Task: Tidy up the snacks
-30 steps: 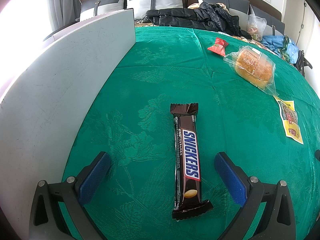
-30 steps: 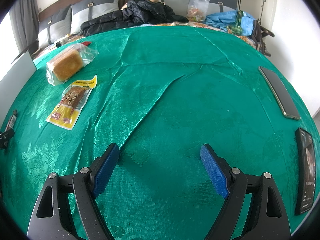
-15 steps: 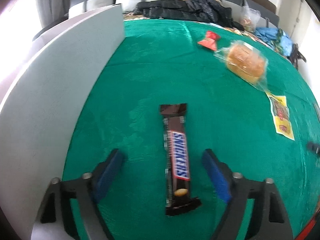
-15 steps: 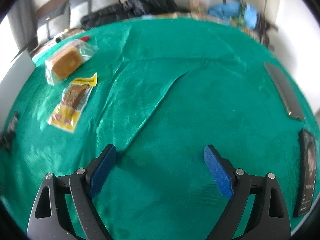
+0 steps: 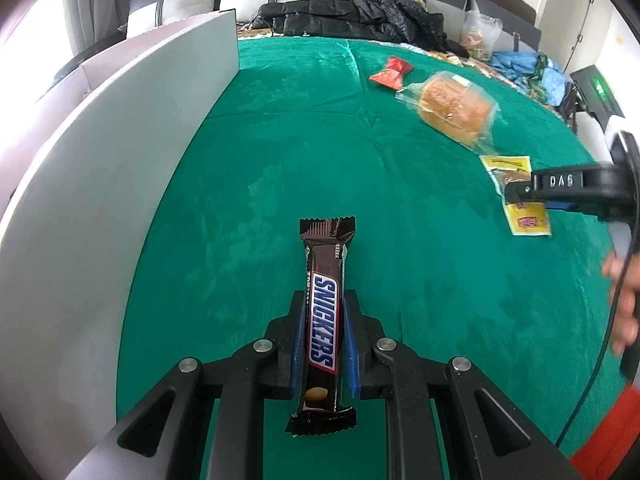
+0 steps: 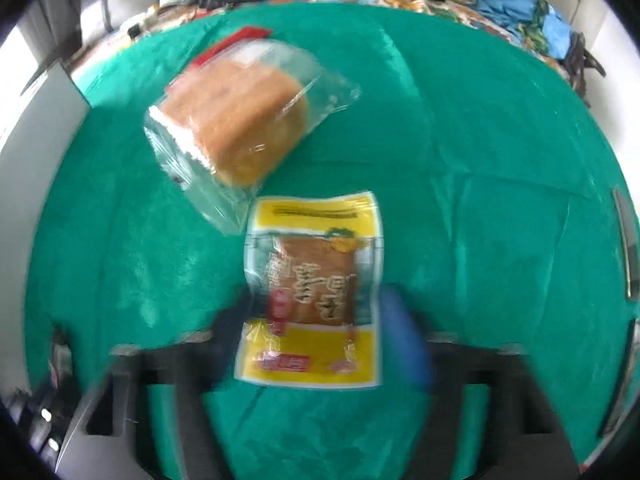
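Observation:
My left gripper [image 5: 322, 340] is shut on a brown Snickers bar [image 5: 323, 316] that points away from me over the green cloth [image 5: 280, 168]. My right gripper [image 6: 316, 332] is blurred; its fingers stand on either side of a flat yellow snack packet [image 6: 316, 292], and I cannot tell whether they press it. The packet also shows in the left wrist view [image 5: 520, 208] under the right gripper's black body [image 5: 568, 192]. A bagged bread loaf [image 6: 236, 120] lies just beyond the packet. A red wrapped candy [image 5: 391, 73] lies further back.
A grey-white upright board [image 5: 100, 184] runs along the table's left side. A black jacket [image 5: 360, 16] and bags lie on the bench behind. Two dark phones [image 6: 628, 248] lie at the right edge. A hand [image 5: 624, 300] shows at the right.
My left gripper closed on the Snickers bar. My right gripper swung left across the table to the yellow packet and its fingers narrowed around it.

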The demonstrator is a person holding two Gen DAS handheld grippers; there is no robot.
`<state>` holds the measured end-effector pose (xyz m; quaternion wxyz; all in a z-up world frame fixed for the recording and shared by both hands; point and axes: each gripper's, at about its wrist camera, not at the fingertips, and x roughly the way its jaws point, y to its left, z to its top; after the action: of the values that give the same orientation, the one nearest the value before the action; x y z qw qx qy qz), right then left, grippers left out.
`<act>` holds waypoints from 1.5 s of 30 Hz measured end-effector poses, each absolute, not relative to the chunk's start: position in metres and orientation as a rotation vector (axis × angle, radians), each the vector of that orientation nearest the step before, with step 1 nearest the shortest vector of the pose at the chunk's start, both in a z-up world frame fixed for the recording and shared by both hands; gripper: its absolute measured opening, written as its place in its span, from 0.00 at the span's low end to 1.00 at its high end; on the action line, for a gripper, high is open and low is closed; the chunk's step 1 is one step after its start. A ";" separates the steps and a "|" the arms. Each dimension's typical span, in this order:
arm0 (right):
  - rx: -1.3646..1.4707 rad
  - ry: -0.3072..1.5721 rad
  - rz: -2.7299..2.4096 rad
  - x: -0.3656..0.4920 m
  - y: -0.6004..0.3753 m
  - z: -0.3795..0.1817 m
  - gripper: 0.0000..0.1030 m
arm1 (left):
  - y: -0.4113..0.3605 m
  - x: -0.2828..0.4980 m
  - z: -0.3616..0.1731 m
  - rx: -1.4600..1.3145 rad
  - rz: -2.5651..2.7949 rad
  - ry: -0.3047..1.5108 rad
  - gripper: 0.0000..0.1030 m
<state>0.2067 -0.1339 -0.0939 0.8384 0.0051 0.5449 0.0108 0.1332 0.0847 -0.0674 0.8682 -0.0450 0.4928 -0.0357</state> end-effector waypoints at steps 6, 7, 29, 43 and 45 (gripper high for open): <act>0.274 1.174 0.140 0.183 -0.193 -0.078 0.38 | 0.090 0.114 -0.040 -0.206 -0.137 0.974 0.16; 0.309 1.166 0.159 0.178 -0.198 -0.074 0.38 | 0.091 0.112 -0.034 -0.226 -0.147 0.965 0.16; 0.130 0.955 0.794 0.114 0.140 0.051 0.75 | 0.351 0.050 0.028 -0.262 0.477 0.849 0.93; -0.148 0.887 0.019 0.121 -0.208 -0.095 0.75 | 0.174 0.049 0.066 -0.269 0.000 0.721 0.95; -0.124 0.895 -0.054 0.120 -0.235 -0.106 0.75 | 0.139 0.063 0.061 -0.243 -0.084 0.754 0.99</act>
<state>0.1204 -0.2348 -0.1059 0.8993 -0.0599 0.4325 -0.0259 0.0625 0.1386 0.0607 0.9216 -0.1183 0.3673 -0.0410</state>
